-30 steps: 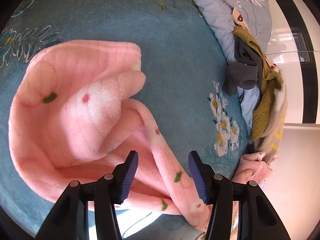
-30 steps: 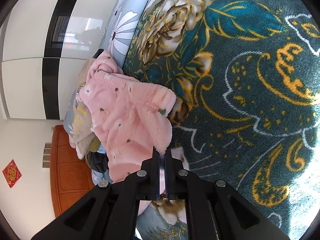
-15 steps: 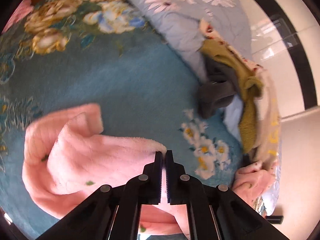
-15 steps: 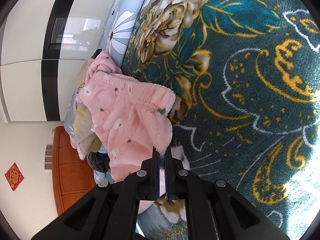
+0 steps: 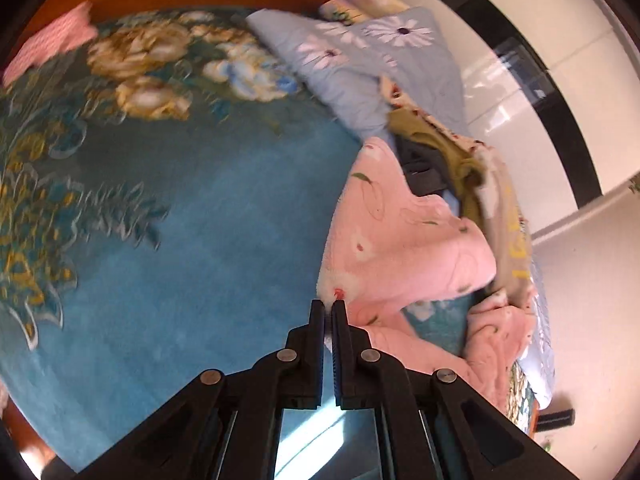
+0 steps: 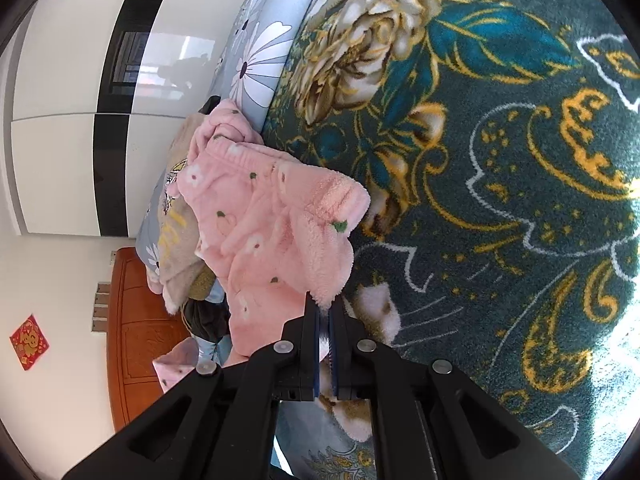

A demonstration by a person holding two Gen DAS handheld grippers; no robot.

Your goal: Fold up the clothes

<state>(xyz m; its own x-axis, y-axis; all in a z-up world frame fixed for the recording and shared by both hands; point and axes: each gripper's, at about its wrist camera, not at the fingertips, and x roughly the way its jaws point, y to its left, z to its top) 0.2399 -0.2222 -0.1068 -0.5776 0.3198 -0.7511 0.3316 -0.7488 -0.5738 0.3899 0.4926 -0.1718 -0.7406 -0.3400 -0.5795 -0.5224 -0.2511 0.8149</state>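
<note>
A pink fleece garment with small flower and leaf prints lies bunched on the teal floral blanket. My left gripper is shut on one edge of it, and the cloth spreads up and to the right from the jaws. In the right wrist view the same pink garment shows its elastic waistband, and my right gripper is shut on another edge, with the cloth spreading up and to the left over the blanket.
A pile of clothes with olive, dark grey and beige pieces lies beside a light blue daisy quilt. A wooden headboard and a white wardrobe stand beyond the bed. Another pink cloth lies far left.
My left gripper closed on the pink garment's edge and swept it from the left of the blanket to the right, toward the clothes pile. My right gripper stayed shut on its edge, hardly moving.
</note>
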